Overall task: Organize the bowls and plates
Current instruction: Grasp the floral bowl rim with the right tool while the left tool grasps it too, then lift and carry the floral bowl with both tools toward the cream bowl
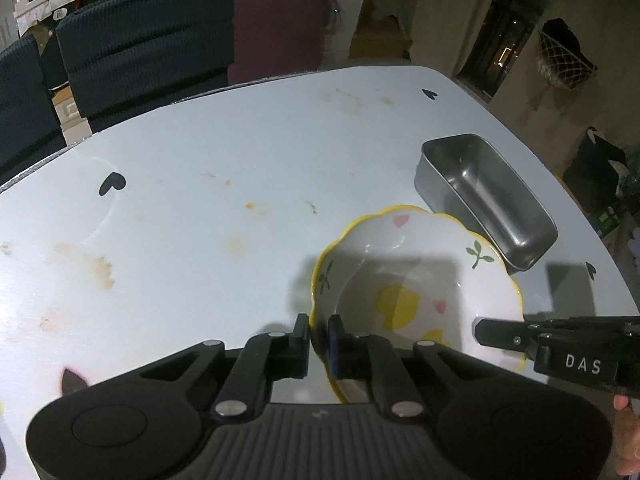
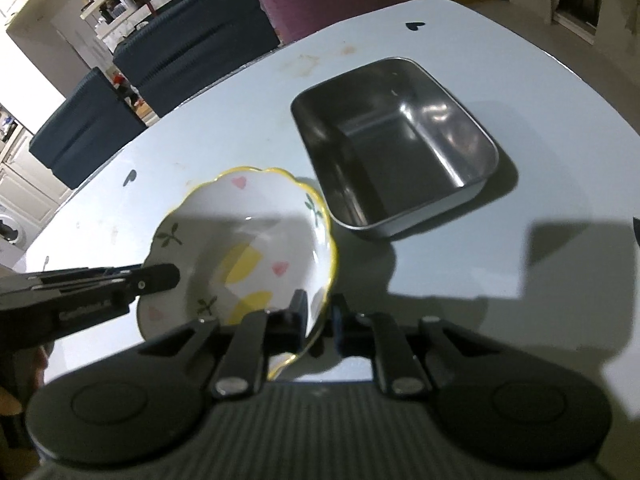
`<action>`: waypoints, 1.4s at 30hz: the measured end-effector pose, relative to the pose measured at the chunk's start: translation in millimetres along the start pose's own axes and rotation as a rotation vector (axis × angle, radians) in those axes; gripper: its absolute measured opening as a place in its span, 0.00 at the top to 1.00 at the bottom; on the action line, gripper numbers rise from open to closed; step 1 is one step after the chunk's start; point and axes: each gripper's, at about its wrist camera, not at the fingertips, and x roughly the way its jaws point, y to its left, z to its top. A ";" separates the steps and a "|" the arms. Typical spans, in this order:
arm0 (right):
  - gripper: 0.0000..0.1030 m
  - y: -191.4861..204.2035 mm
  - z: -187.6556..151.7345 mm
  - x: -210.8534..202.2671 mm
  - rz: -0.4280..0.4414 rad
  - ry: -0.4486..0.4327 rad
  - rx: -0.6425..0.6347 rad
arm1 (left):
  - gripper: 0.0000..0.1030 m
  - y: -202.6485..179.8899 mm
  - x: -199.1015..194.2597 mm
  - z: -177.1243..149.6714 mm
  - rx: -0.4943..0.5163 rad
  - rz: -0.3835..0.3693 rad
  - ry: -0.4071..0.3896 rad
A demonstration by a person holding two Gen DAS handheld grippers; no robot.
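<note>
Left gripper (image 1: 319,332) and right gripper (image 2: 320,312) each pinch opposite rims of the bowl (image 1: 416,280), which sits on the stained counter (image 1: 200,200) just beside the steel tray (image 2: 396,144).

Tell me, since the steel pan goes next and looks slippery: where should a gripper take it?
Probably on a thin upright wall of the steel pan, one finger inside, one outside, coming from above. The right-hand long wall looks freest; the near-left corner sits close to the yellow-rimmed bowl, which both the left gripper and right gripper straddle at its rim.
</note>
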 end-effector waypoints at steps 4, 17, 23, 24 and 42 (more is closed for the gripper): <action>0.86 2.4 2.3 4.2 -0.016 -0.001 0.025 | 0.89 -3.9 1.3 0.2 0.016 0.017 0.001; 0.91 6.0 2.0 -2.7 -0.032 -0.010 0.033 | 0.92 -8.9 -27.6 -10.0 0.005 0.049 -0.072; 0.91 19.2 0.7 -22.0 0.005 -0.059 -0.027 | 0.92 -4.9 -63.1 -14.3 -0.009 0.079 -0.127; 0.91 21.4 0.4 -26.0 0.015 -0.069 -0.032 | 0.92 -4.2 -69.7 -15.4 -0.012 0.083 -0.138; 0.91 49.0 -32.9 -94.6 0.154 -0.193 -0.127 | 0.92 -2.8 -170.0 -72.9 -0.103 0.130 -0.287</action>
